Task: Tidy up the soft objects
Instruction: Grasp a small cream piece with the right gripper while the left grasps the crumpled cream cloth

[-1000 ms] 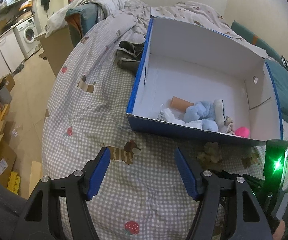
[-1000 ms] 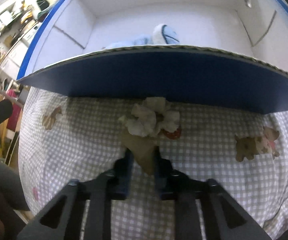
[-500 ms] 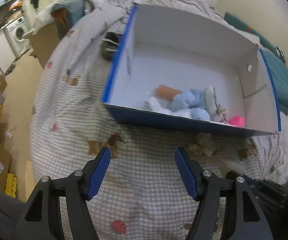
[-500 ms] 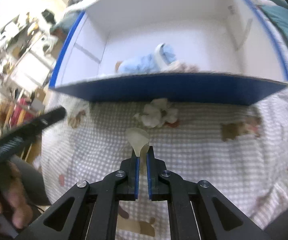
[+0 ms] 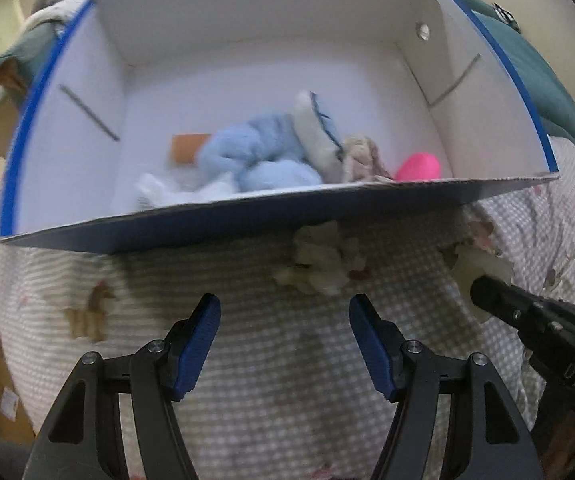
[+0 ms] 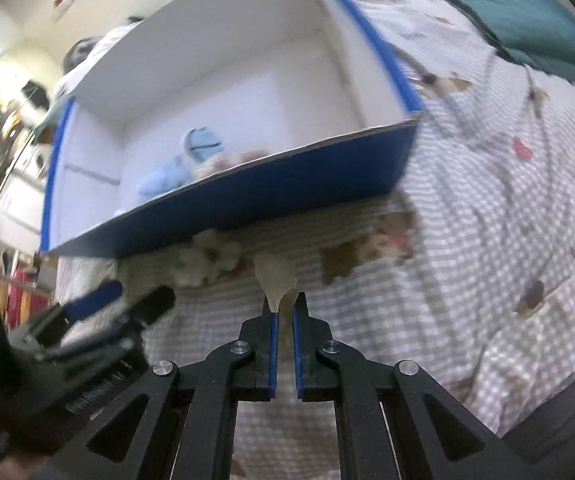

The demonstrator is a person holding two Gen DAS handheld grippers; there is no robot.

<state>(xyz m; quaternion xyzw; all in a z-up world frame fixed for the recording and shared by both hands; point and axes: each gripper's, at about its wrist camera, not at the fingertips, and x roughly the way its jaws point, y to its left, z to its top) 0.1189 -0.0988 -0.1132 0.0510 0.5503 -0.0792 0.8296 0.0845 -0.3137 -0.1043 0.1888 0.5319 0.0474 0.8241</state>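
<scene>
With a cream fabric scrap (image 6: 275, 280) pinched thinly at centre frame by the right tongs (image 6: 282, 320) and the left tongs (image 5: 283, 344) spread empty, it could be snagged on the blue box (image 6: 247, 200) wall above and dropped.

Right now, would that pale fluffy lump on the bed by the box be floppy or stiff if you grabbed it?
Probably floppy: the fluffy lump looks bunched and shapeless. Likely light, barely denting the bedspread. Unlikely to roll, having no round side.
</scene>
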